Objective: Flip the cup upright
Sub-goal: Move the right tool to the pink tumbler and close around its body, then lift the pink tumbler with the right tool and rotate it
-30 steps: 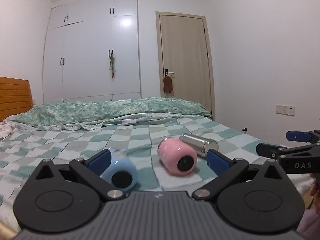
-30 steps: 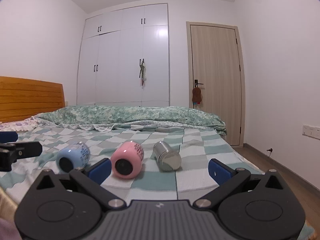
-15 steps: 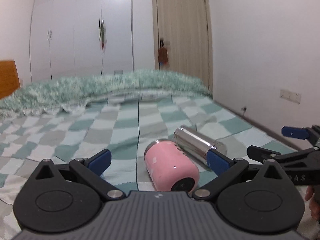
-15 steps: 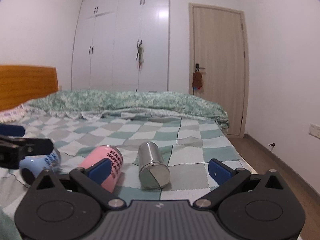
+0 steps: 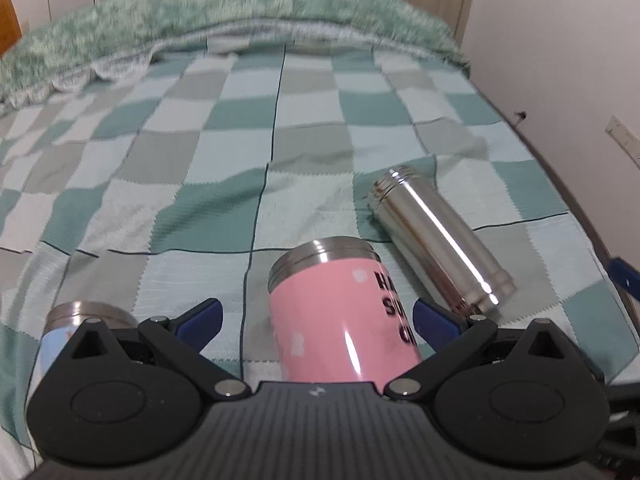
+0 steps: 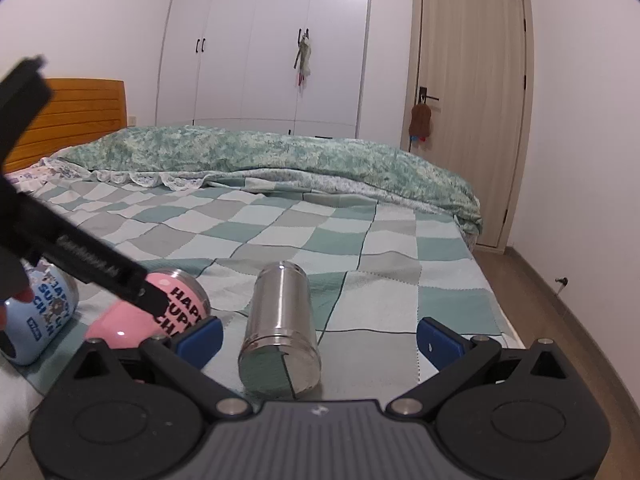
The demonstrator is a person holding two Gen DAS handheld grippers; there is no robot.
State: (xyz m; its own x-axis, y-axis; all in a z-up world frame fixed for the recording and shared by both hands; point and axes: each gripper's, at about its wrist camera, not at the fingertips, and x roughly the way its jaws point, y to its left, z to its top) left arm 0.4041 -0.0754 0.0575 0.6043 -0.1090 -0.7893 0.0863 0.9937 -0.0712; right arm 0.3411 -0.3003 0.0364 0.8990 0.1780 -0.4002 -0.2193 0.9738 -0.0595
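Observation:
Three cups lie on their sides on the checked bedspread. The pink cup [image 5: 344, 316] lies between the open fingers of my left gripper [image 5: 316, 318], steel rim pointing away. The steel cup [image 5: 436, 240] lies to its right and the light blue cup [image 5: 80, 320] to its left, partly hidden by the gripper body. In the right wrist view the steel cup [image 6: 282, 324] lies between the open fingers of my right gripper [image 6: 320, 336], base toward the camera. The pink cup [image 6: 160, 312] and blue cup [image 6: 40, 320] lie left, behind the left gripper's arm [image 6: 80, 260].
The bed [image 6: 320, 224] has a rumpled green duvet [image 6: 280, 156] at its far end and a wooden headboard [image 6: 68, 120] at left. The bed's right edge drops to a wooden floor [image 6: 560, 304]. White wardrobes and a door stand behind.
My left gripper has tilted down and moved in over the pink cup, which now lies between its fingers. My right gripper has moved closer to the steel cup.

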